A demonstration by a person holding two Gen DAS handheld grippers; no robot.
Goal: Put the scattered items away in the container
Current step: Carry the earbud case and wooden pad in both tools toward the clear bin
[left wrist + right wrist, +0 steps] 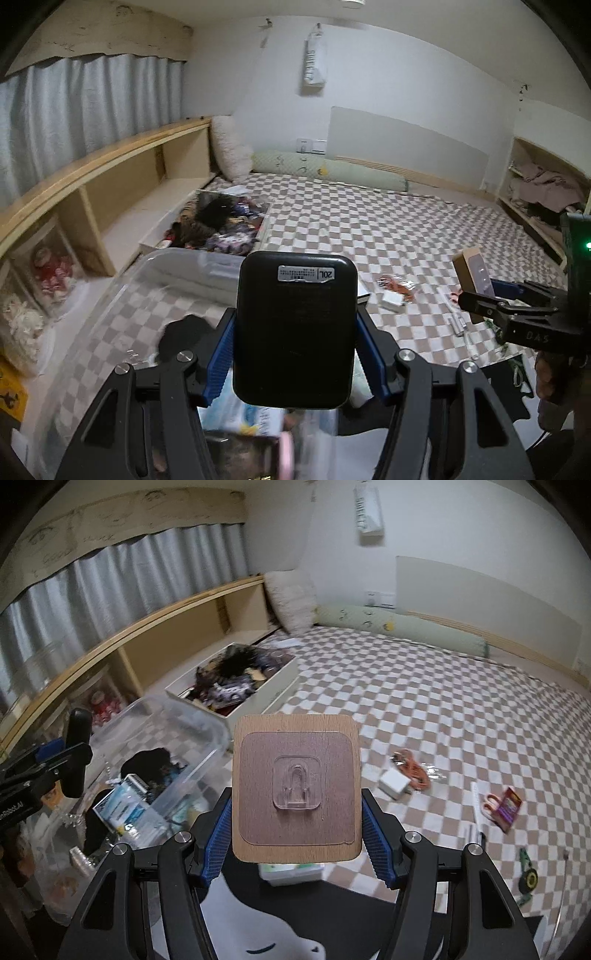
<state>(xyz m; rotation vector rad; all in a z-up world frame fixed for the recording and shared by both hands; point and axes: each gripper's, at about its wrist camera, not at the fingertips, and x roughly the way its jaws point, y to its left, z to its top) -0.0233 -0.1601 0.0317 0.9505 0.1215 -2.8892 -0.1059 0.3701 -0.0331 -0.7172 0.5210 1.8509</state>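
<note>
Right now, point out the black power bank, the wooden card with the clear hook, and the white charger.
black power bank [295,328], left wrist view, middle of its face.
wooden card with the clear hook [295,788], right wrist view, on the clear hook.
white charger [394,783], right wrist view, top of its body.

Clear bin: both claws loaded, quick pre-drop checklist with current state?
1. Left claw grips the black pad on both sides: ok.
2. Right claw grips the wooden hook card on both sides: ok.
3. Clear bin open, no lid in the way: ok.
4. Free room in the bin for both items: ok, checkered bottom shows at the far end.
5. Claws apart from each other: ok.
6. Left claw directly over the bin opening: cannot tell.
</note>
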